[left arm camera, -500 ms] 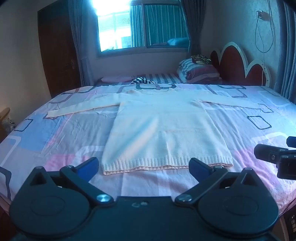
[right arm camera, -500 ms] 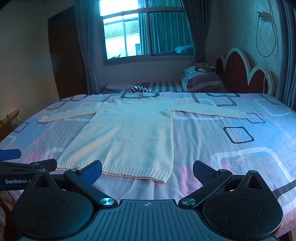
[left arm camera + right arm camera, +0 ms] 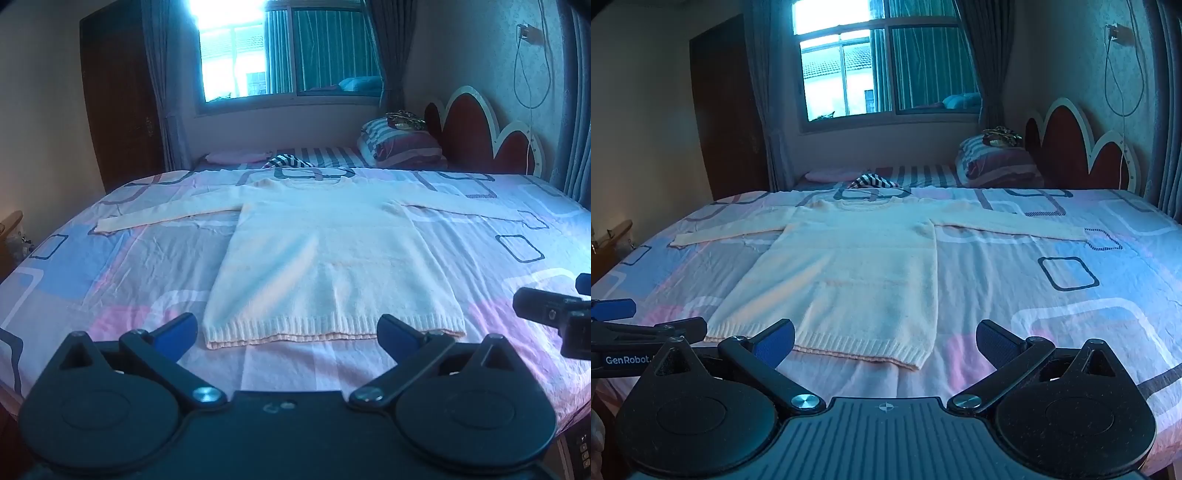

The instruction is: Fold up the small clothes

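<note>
One big bed (image 3: 74, 280) fills most of both views. Its sheet is pink, blue and white with dark square outlines on it. A pale cream sweater (image 3: 332, 266) lies flat on the bed, face up, with nothing folded. Its body runs from the far side toward the near edge, and the ribbed hem is the nearest part. The left sleeve (image 3: 166, 218) goes straight out to the left and the right sleeve (image 3: 1008, 223) goes straight out to the right. The neck is at the far end.

Behind the bed there is a window (image 3: 886, 70) with grey curtains on both sides, and a dark wooden door (image 3: 122, 107) on the left. A red headboard (image 3: 480, 136) with a white wavy edge stands far on the right. A striped pillow (image 3: 399, 147) lies next to it, and a small striped cloth (image 3: 875, 182) lies just past the sweater's neck.

The left gripper (image 3: 288, 328) hangs above the near edge of the bed, right in front of the hem. Its two blue fingers are spread wide apart and hold nothing. The right gripper (image 3: 886, 338) is near the sweater's right bottom corner. Its fingers are spread wide too, with nothing in them. Neither one touches the sweater
</note>
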The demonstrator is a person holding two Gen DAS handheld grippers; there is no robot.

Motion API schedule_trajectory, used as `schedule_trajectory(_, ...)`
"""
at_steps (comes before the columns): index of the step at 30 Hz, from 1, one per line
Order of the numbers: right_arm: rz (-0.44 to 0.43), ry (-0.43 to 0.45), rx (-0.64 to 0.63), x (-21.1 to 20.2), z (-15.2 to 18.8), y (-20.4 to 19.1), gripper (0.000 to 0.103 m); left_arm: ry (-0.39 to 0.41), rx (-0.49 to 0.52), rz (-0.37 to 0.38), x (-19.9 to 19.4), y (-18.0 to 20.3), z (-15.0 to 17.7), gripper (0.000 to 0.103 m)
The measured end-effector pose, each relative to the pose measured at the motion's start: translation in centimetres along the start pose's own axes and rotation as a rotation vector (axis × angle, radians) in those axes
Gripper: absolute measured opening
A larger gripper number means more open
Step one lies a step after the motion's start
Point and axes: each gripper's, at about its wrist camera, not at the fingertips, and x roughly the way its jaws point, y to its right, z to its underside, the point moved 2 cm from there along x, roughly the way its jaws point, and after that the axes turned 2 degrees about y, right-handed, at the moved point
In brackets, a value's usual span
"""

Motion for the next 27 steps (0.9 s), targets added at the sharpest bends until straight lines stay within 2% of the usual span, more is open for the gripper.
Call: schedule_trajectory(27,0.002,0.015,0.009,-0.34,-0.35,-0.22,0.103,0.024,0.008,0.002,-0.85,-0.05,-0.52,0.103)
